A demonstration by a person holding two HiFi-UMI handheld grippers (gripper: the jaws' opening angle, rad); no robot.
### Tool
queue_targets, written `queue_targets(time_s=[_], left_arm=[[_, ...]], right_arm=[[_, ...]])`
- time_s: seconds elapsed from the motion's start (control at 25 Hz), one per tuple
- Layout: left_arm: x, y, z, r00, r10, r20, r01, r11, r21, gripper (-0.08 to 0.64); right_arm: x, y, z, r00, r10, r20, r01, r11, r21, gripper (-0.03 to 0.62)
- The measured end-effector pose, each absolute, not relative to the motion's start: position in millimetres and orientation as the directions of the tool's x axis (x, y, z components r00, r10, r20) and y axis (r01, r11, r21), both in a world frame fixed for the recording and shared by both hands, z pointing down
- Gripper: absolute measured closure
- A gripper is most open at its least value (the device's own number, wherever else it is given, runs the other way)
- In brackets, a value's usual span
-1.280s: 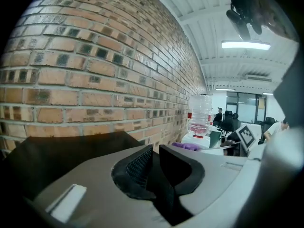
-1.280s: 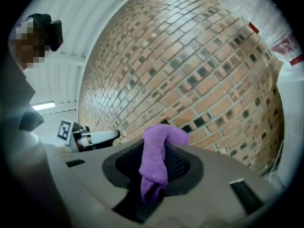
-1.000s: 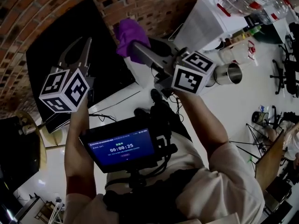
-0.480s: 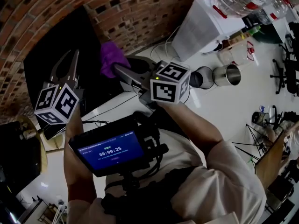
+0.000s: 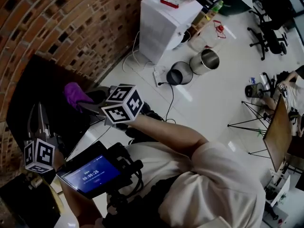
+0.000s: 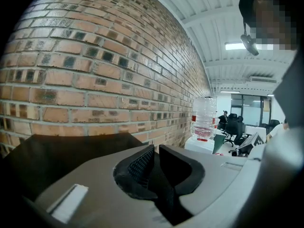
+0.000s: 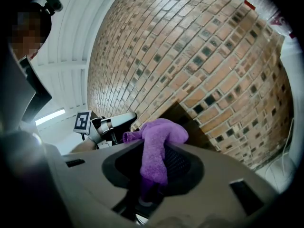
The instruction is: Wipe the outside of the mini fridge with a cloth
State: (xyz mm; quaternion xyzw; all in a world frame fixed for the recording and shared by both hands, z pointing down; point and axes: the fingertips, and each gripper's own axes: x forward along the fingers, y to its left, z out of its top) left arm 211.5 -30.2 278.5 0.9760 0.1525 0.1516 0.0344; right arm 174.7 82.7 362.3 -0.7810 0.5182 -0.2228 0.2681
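The black mini fridge (image 5: pixel 45 77) stands against the brick wall at the left of the head view. My right gripper (image 5: pixel 81 103) is shut on a purple cloth (image 5: pixel 73 92) and holds it at the fridge's near side. Whether the cloth touches the fridge I cannot tell. In the right gripper view the cloth (image 7: pixel 159 132) bulges out of the jaws of the right gripper (image 7: pixel 154 152), with the fridge (image 7: pixel 190 120) behind. My left gripper (image 5: pixel 37 109) hovers over the fridge's front left. Its jaws are shut on nothing (image 6: pixel 156 158), above the dark fridge top (image 6: pixel 61 156).
A white water dispenser (image 5: pixel 164 23) stands along the brick wall (image 5: pixel 71 18) to the fridge's right. Two metal buckets (image 5: pixel 205 61) (image 5: pixel 179 72) sit on the floor beside it. Office chairs (image 5: pixel 270 27) and a tripod (image 5: pixel 247 122) are farther right. A screen (image 5: pixel 88 175) hangs at the person's chest.
The right gripper has come down and to the left with the purple cloth, closer to the fridge. The head view has swung to the right. The left gripper has barely moved.
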Motion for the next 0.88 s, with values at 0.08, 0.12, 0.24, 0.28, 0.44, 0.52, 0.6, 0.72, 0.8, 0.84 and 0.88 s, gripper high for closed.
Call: queue_targets(time_s=[0.08,0.12,0.24,0.28,0.44,0.52,0.6,0.72,0.8,0.84,0.88], left_arm=[[210.6,-29.5,276.7,0.908,0.309,0.283,0.289,-0.951,0.111,0.517],[210.1,-28.4,275.4,0.908,0.312,0.28,0.292,-0.95,0.111,0.517],[212.2,-19.3,272.1,0.907,0.328,0.265,0.309,-0.944,0.112,0.517],[213.1,-15.3,271.3,0.906,0.331,0.263,0.312,-0.943,0.113,0.518],[210.1,-14.6,268.0,0.91,0.312,0.275,0.293,-0.95,0.109,0.518],[210.1,-18.8,268.4,0.911,0.305,0.278,0.285,-0.952,0.11,0.517],[211.1,-22.1,269.7,0.911,0.305,0.278,0.284,-0.952,0.112,0.517],[212.2,-25.0,270.4,0.911,0.303,0.28,0.282,-0.953,0.111,0.517],[212.8,-25.1,270.6,0.911,0.3,0.282,0.28,-0.954,0.11,0.517],[213.1,-25.1,270.5,0.912,0.299,0.282,0.278,-0.954,0.11,0.517],[213.2,-25.3,270.3,0.912,0.297,0.282,0.277,-0.955,0.111,0.517]], right_arm=[[173.6,81.5,364.8,0.359,-0.931,0.072,-0.686,-0.315,-0.656,0.48],[172.9,81.6,365.5,0.356,-0.932,0.073,-0.686,-0.314,-0.657,0.48],[173.8,88.9,369.3,0.358,-0.93,0.082,-0.686,-0.321,-0.653,0.48],[175.0,92.9,371.1,0.359,-0.929,0.087,-0.685,-0.326,-0.652,0.48],[176.0,93.9,381.5,0.346,-0.932,0.104,-0.672,-0.324,-0.666,0.48],[178.5,89.6,390.3,0.342,-0.932,0.117,-0.664,-0.328,-0.672,0.48],[181.4,85.9,400.1,0.342,-0.93,0.131,-0.656,-0.336,-0.676,0.48],[185.4,82.7,414.4,0.34,-0.928,0.151,-0.645,-0.347,-0.681,0.48],[188.2,82.2,424.5,0.338,-0.927,0.164,-0.637,-0.354,-0.685,0.48],[189.5,81.9,429.8,0.336,-0.926,0.171,-0.633,-0.357,-0.687,0.48],[190.7,81.4,435.3,0.334,-0.926,0.178,-0.629,-0.359,-0.689,0.48]])
